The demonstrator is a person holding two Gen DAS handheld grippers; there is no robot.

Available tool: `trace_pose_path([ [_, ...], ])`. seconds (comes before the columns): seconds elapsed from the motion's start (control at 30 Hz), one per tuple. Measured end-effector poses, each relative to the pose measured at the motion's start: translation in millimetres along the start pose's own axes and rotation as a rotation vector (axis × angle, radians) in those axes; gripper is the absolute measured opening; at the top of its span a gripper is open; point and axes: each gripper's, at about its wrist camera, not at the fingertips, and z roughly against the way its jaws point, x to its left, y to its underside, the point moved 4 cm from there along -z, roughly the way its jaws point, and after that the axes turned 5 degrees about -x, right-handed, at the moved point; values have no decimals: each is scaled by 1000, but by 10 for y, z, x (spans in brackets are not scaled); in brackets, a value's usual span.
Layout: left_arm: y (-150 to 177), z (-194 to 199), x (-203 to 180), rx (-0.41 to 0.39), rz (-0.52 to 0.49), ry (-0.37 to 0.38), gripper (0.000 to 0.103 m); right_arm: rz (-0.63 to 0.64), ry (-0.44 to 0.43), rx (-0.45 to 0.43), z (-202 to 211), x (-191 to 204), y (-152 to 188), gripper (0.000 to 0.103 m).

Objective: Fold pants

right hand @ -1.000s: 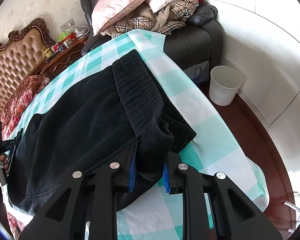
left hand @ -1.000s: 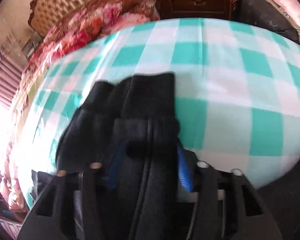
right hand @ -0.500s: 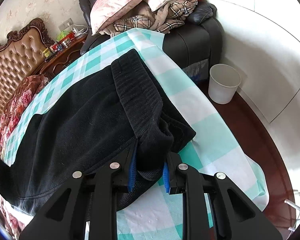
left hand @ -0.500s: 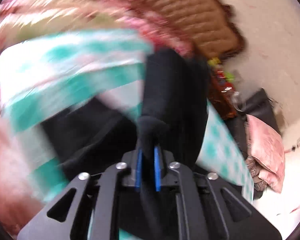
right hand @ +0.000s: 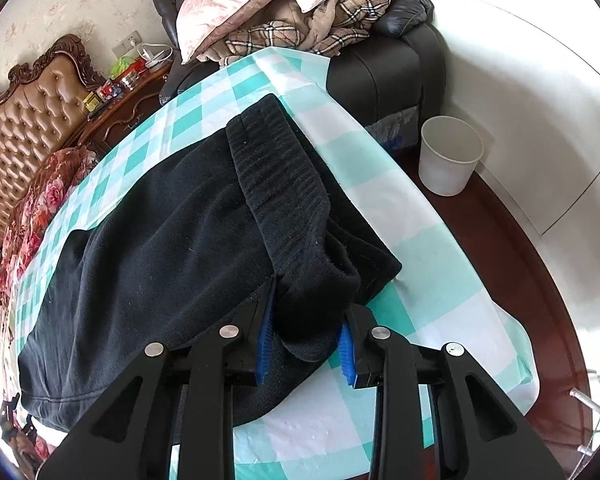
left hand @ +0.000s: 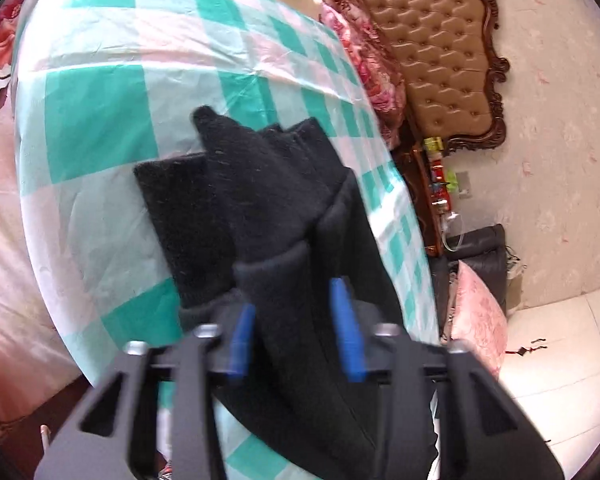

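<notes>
Gripping the black pants (right hand: 172, 248) at both ends, we hold the ribbed waistband (right hand: 284, 200) bunched between the blue pads of the right gripper (right hand: 306, 344), while the left gripper (left hand: 296, 332) is clamped on the leg cuffs (left hand: 260, 168). Beneath the pants lies the teal-checked cloth (right hand: 432, 248). Beyond the pants stands a tufted headboard (right hand: 28, 120), and off the waistband side a white bucket (right hand: 450, 156).
</notes>
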Motion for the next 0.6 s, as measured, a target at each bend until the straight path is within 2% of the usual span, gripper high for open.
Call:
trace_pose_path([
  [0.1,-23,-9,-44,10,-6,2,8,-5,-48,-9,125,51,-126,17],
  [0.2,-3,201,-269,-1,-31,45,7,-8,-129,-42,378,130,-304,15],
  [0.27,19,378,-436,-22,-63,70,7,6,-148,-72,504,170,-414,15],
  [0.33,93,432,-424,-35,-96,26,7,13,-127,-78,477,156,-435,15],
  [0.43,167,221,-88,31,-50,-54,7,-10,-77,-1,150,22,-320,15],
  [0.5,206,149,90,45,-15,-61,7,-23,-42,36,0,-71,-211,15],
  [0.6,187,188,5,33,-34,-52,7,-38,-61,31,35,-118,-178,15],
])
